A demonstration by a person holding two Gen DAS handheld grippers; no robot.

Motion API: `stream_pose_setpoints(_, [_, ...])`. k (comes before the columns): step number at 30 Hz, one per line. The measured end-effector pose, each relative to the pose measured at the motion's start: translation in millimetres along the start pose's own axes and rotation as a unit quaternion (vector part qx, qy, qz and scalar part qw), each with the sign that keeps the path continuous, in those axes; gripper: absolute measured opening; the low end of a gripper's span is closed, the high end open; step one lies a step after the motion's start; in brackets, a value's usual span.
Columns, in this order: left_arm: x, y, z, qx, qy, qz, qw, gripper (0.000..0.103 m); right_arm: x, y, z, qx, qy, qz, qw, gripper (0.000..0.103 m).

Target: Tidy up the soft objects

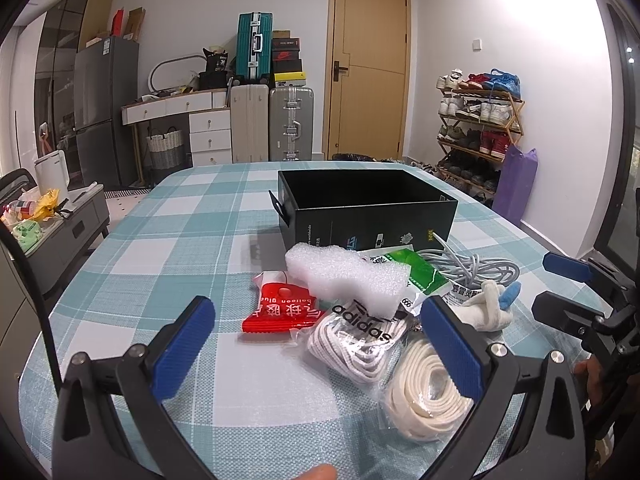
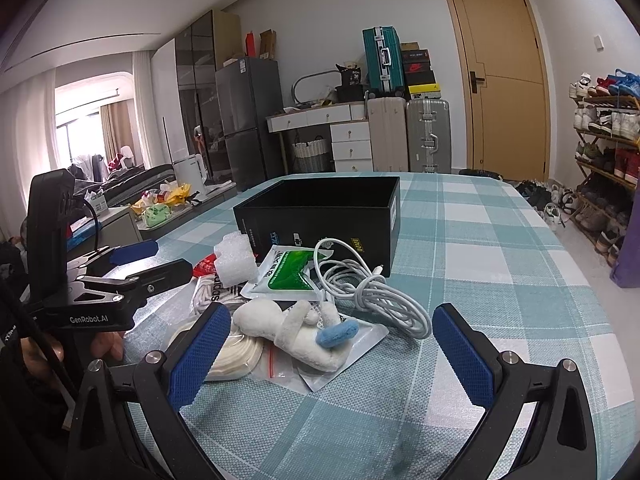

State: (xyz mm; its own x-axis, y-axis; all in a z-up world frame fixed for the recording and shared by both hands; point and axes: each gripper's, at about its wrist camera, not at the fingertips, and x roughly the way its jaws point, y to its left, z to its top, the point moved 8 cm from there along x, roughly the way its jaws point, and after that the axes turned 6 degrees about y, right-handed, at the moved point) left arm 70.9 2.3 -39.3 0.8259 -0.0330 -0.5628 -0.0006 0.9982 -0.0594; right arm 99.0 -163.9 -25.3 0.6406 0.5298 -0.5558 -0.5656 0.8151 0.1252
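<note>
An empty black box (image 1: 370, 204) (image 2: 320, 216) stands on the checked table. In front of it lies a pile: white foam (image 1: 348, 274) (image 2: 234, 258), red packet (image 1: 282, 312), bagged adidas laces (image 1: 356, 340), cream rope bag (image 1: 424, 392) (image 2: 236, 354), green-white sachet (image 1: 420, 272) (image 2: 286, 270), grey-white cable (image 1: 476, 268) (image 2: 372, 292), white plush toy with blue ear (image 1: 490, 306) (image 2: 296, 332). My left gripper (image 1: 318, 344) is open over the laces. My right gripper (image 2: 330, 354) is open just before the plush toy.
The table edge (image 1: 120, 232) drops to a side cabinet at left. Suitcases (image 1: 272, 120), a door (image 1: 368, 68) and a shoe rack (image 1: 476, 128) stand behind. In the left wrist view the right gripper (image 1: 568, 292) shows at the right edge.
</note>
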Motion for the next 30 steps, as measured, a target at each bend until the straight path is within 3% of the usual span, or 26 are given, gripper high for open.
stream_pose_setpoints(30, [-1.9,-2.1,-0.6,0.007,-0.001,0.001,1.0,0.103,-2.3,0.4,-1.6,0.001,0.003,-0.001,1.0,0.103])
